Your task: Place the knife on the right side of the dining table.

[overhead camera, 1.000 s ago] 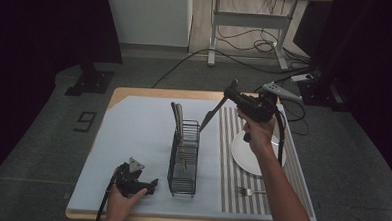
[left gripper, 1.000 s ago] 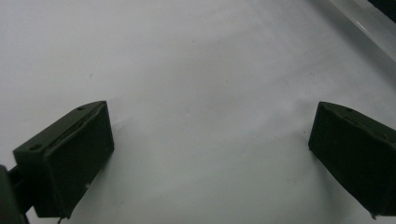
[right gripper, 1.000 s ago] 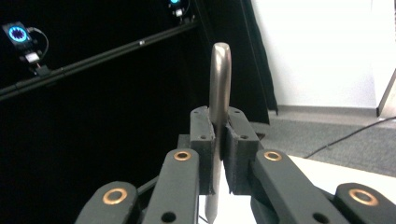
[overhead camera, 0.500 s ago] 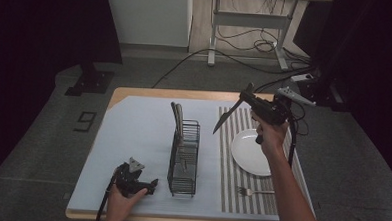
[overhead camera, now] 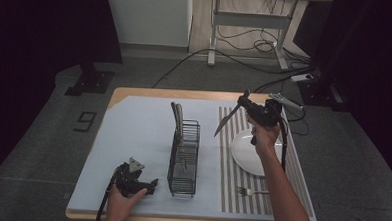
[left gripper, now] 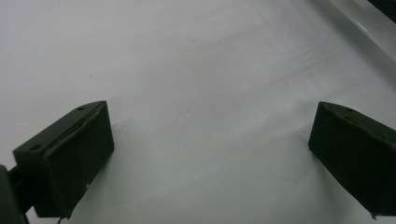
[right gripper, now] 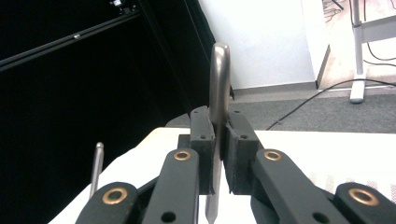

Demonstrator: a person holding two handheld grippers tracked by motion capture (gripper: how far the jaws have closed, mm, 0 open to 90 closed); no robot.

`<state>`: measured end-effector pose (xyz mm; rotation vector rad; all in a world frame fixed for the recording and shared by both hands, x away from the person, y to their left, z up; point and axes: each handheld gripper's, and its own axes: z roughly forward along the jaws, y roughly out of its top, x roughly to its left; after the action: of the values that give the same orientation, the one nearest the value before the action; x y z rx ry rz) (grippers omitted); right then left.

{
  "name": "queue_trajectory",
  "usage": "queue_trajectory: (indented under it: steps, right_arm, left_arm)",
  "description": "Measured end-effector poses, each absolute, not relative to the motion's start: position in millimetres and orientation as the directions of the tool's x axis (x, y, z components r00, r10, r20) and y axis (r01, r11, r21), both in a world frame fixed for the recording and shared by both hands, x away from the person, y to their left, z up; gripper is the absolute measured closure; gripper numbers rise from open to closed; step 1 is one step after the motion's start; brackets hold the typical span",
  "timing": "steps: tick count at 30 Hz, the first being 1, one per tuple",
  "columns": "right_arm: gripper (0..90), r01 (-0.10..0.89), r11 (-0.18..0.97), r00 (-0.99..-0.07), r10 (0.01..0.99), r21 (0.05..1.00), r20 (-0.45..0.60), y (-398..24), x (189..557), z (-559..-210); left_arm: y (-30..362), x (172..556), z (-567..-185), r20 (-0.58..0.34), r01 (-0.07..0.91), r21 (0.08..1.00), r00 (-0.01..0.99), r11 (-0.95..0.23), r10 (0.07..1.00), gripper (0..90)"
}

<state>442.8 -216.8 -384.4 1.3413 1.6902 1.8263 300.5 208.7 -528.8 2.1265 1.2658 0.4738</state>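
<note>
My right gripper (overhead camera: 246, 100) hangs above the striped mat, shut on a table knife (overhead camera: 227, 120) whose blade slants down and left towards the rack. In the right gripper view the jaws (right gripper: 218, 156) pinch the knife (right gripper: 219, 84) across its middle, handle up and tip down. A black wire cutlery rack (overhead camera: 184, 160) stands mid-table with utensils (overhead camera: 176, 117) upright at its far end. My left gripper (overhead camera: 152, 183) rests on the table near the front edge, left of the rack. Its jaws (left gripper: 210, 149) stand open over the bare white surface.
A white plate (overhead camera: 249, 155) lies on the striped mat (overhead camera: 230, 167) under my right forearm. A fork (overhead camera: 250, 192) lies near the mat's front edge. A thin utensil handle (right gripper: 96, 168) shows at the left of the right gripper view. Cables and a desk frame are on the floor beyond the table.
My right gripper has carried the knife to the right, away from the rack's top, and has sunk lower over the mat. The left gripper has stayed put.
</note>
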Motion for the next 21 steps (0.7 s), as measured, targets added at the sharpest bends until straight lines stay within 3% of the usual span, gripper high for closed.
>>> queue_trajectory:
  steps: [21]
  right_arm:
    - [83.5, 0.344, -0.249, -0.445, 0.806, 0.906, 0.39, -228.0, 463.5, -405.4]
  left_arm:
    - [208.7, 300.5, -528.8, -0.005, 0.659, 0.663, 0.478, -0.355, 0.878, 0.0]
